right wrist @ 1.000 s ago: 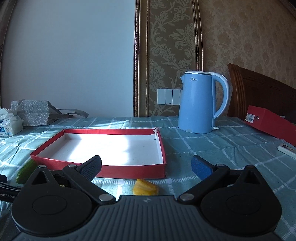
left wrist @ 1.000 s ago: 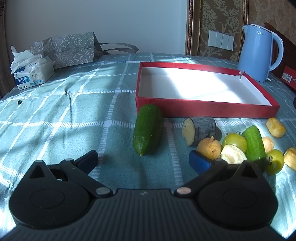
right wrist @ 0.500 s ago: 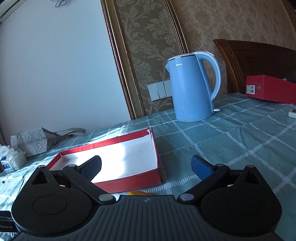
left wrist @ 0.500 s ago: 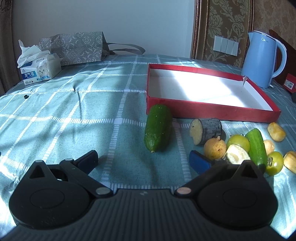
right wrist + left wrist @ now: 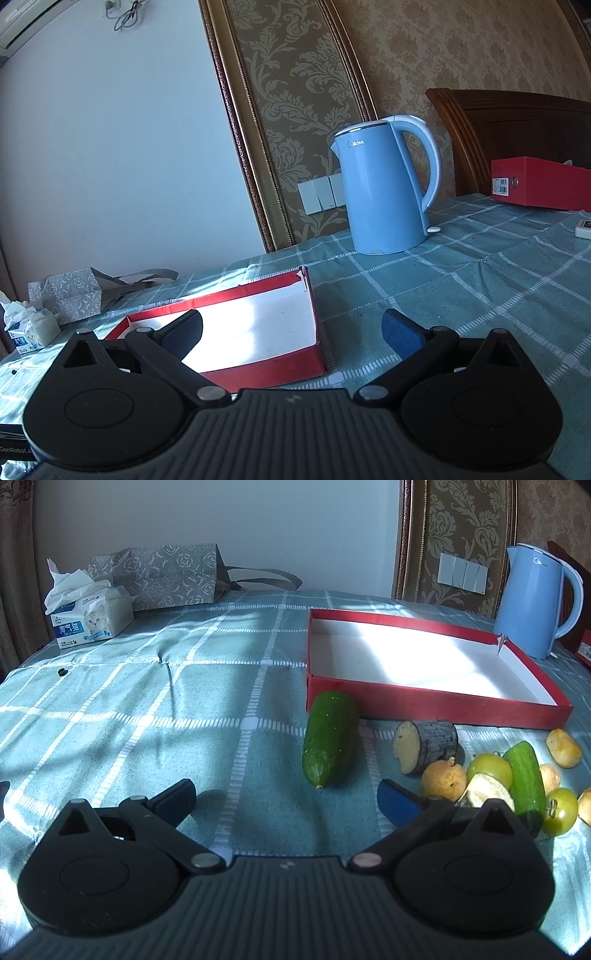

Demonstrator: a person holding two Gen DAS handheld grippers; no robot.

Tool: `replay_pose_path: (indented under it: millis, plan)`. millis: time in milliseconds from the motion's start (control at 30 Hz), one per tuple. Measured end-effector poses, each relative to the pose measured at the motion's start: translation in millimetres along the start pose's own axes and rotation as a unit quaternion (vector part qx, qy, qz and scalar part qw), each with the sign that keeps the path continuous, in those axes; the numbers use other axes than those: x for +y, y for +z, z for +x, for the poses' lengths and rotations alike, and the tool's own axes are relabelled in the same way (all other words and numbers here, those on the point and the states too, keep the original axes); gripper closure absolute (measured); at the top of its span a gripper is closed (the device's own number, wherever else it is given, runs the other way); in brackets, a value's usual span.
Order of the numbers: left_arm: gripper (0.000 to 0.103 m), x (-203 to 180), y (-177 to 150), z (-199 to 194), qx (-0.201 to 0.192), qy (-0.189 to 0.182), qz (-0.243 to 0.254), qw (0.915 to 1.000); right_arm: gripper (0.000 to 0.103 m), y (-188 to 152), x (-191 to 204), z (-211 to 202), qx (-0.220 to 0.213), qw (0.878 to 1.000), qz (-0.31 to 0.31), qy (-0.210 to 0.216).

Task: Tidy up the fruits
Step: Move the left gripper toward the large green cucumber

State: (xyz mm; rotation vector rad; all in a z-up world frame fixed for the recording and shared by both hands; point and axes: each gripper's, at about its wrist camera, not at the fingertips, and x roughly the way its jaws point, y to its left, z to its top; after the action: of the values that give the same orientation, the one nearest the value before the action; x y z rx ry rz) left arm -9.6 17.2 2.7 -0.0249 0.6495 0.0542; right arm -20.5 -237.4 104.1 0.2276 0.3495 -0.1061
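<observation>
A large green cucumber lies on the teal checked cloth in front of an empty red tray with a white floor. To its right lie a cut grey-skinned root piece, a tan round fruit, two green tomatoes, a smaller cucumber and several yellow pieces. My left gripper is open and empty, just short of the large cucumber. My right gripper is open and empty, tilted, raised before the tray's near right corner. No produce shows in the right wrist view.
A blue kettle stands behind the tray at the right; it also shows in the right wrist view. A tissue box and a grey patterned bag sit at the far left. A red box lies at the far right.
My left gripper has drifted left and back a little, so the cucumber sits more to the right. My right gripper has risen and tilted; the yellow piece below it dropped out of view.
</observation>
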Motion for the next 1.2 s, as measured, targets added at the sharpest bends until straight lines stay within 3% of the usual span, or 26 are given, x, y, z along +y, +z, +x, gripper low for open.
replay_pose_path:
  millis: [300, 1200]
  plan:
    - [0.0, 2.4, 0.8, 1.7, 0.006, -0.002, -0.009, 0.9999, 0.0, -4.8, 19.2, -7.7, -0.02, 0.998, -0.054, 0.006]
    - [0.0, 1.9, 0.3, 2.2, 0.007, -0.001, -0.008, 0.9999, 0.0, -5.2, 17.0, -3.4, -0.011, 0.999, -0.047, 0.006]
